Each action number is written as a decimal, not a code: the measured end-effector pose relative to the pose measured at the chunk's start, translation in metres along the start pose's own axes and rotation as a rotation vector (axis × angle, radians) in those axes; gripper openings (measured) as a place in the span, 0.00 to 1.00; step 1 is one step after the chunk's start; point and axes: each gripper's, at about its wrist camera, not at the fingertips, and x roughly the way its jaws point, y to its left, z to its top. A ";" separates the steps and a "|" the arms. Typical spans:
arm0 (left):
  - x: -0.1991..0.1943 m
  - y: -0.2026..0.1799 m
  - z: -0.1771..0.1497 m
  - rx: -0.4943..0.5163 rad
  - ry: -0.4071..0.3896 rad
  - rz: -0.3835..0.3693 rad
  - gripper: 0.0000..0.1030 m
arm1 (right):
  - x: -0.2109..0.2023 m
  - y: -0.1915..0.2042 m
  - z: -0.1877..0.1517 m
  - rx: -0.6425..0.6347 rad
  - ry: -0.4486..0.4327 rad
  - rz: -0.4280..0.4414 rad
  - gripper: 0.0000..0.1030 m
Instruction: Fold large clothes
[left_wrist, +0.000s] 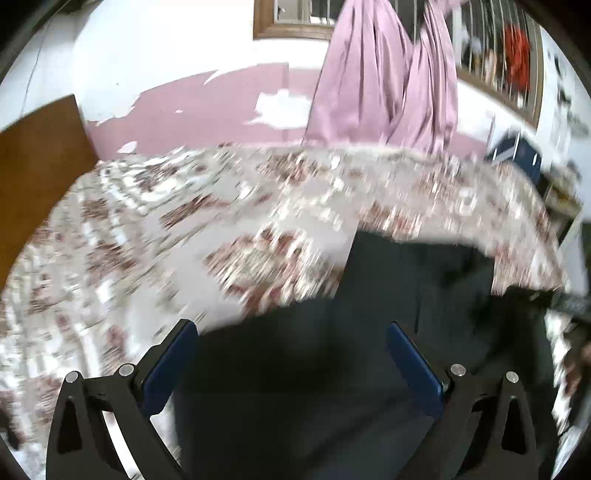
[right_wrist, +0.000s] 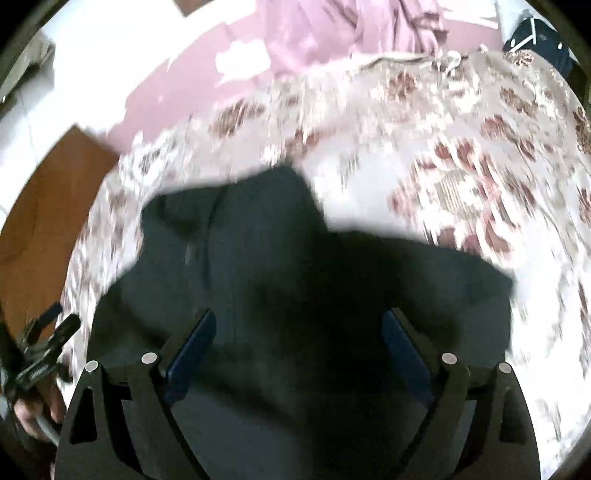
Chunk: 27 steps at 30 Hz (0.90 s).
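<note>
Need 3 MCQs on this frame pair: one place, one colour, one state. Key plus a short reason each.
1. Where does the dark garment lie?
A. on the floral bedspread
B. on a bare wooden floor
C. over a chair back

2. What colour is the curtain?
A. green
B. pink
C. yellow

3. How do the jaws of the right gripper stand?
A. shut on the garment
B. shut on nothing
C. open, clear of the cloth

Key:
1 A, floral pattern surrounds the garment in both views.
2 B, pink folds hang by the window.
3 C, the two blue pads stand wide apart with no cloth pinched between them.
</note>
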 end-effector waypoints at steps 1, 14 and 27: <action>0.013 -0.003 0.010 -0.023 -0.017 -0.026 1.00 | 0.011 0.001 0.010 0.026 -0.030 0.012 0.86; 0.092 -0.052 0.021 -0.026 0.016 -0.059 0.12 | 0.070 0.014 0.017 0.107 -0.249 0.086 0.39; -0.017 -0.019 -0.030 0.029 -0.044 -0.168 0.05 | -0.025 0.010 -0.027 -0.224 -0.303 0.166 0.11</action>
